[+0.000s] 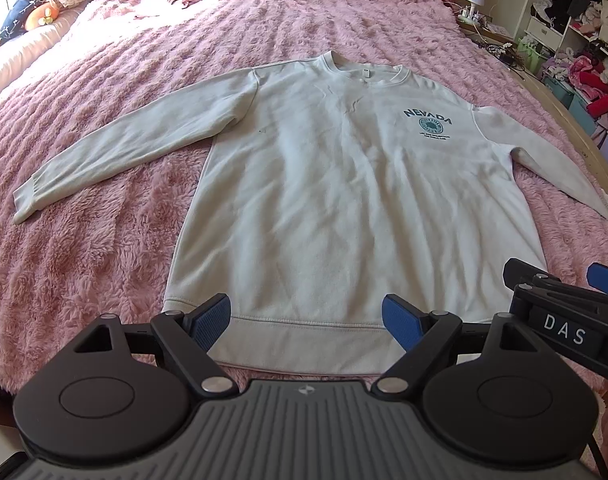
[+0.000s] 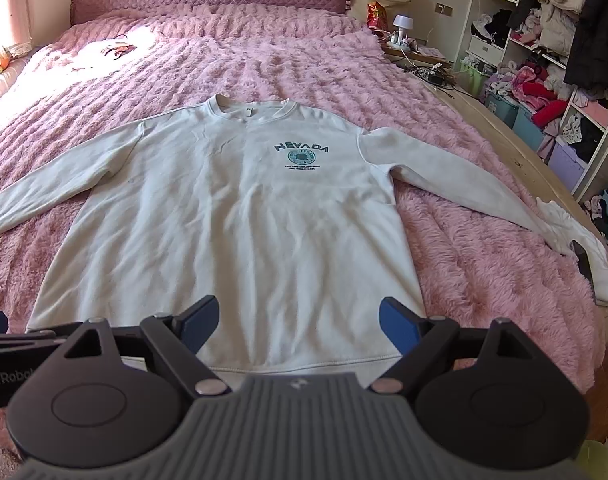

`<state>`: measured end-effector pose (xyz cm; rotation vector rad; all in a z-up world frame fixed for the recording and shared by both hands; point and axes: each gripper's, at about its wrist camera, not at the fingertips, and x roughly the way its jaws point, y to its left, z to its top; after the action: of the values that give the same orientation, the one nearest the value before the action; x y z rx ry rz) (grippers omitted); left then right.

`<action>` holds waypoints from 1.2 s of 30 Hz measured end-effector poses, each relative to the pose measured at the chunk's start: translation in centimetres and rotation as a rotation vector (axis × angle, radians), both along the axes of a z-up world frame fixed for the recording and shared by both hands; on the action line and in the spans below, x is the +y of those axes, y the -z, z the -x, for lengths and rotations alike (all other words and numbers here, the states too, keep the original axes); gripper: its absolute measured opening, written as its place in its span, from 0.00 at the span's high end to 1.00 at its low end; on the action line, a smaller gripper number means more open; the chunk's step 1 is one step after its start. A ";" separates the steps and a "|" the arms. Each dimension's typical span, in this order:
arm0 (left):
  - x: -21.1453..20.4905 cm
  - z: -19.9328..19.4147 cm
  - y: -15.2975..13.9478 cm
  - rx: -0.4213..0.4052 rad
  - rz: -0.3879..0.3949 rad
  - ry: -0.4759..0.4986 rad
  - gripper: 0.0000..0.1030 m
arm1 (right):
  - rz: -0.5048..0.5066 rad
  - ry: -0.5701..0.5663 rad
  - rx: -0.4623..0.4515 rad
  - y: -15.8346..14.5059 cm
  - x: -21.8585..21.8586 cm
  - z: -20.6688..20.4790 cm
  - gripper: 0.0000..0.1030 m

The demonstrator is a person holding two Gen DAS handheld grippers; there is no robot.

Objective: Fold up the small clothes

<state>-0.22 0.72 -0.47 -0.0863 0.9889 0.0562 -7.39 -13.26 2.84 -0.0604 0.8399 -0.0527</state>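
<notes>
We see a white sweatshirt spread flat, front up, on a fluffy pink blanket, collar toward twelve o'clock, hem toward six. One sleeve runs out toward eight o'clock, the other toward three. A teal NEVADA print sits on the chest at about one o'clock. Our left gripper hangs over the hem band with its blue pads wide apart, nothing between them. The right gripper enters at four o'clock.
</notes>
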 end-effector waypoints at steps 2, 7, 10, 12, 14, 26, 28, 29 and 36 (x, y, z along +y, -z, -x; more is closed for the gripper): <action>0.0 0.1 -0.2 -0.002 -0.002 0.000 0.03 | -0.001 -0.002 -0.001 0.1 0.0 0.0 0.19; 0.0 0.1 -0.2 -0.001 -0.003 -0.001 0.03 | -0.001 -0.002 0.001 0.0 -0.1 0.0 0.19; -0.1 0.1 -0.3 -0.003 -0.008 0.001 0.03 | -0.001 -0.003 -0.001 -0.1 -0.1 0.0 0.19; -0.1 0.1 -0.4 -0.003 -0.010 0.000 0.03 | -0.001 -0.003 -0.001 -0.1 -0.2 0.0 0.19; -0.1 0.1 -0.4 -0.002 -0.008 -0.001 0.03 | -0.001 -0.003 -0.002 0.1 0.1 0.1 0.19; -0.2 0.4 -0.8 -0.004 -0.012 -0.003 0.03 | -0.013 0.003 -0.007 -0.9 -0.3 0.5 0.19; -0.2 0.4 -0.9 -0.004 -0.012 -0.003 0.03 | -0.012 -0.001 -0.007 -0.9 -0.4 0.6 0.19; -0.2 0.4 -0.8 -0.004 -0.010 -0.004 0.03 | -0.012 0.001 -0.008 -0.9 -0.4 0.7 0.19; -0.2 0.4 -0.8 -0.003 -0.011 -0.003 0.03 | -0.012 0.005 -0.006 -0.8 -0.5 0.6 0.19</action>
<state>-0.63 0.55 0.34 -0.0782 0.9853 0.0641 -7.98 -13.78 3.66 -0.0465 0.8342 -0.0520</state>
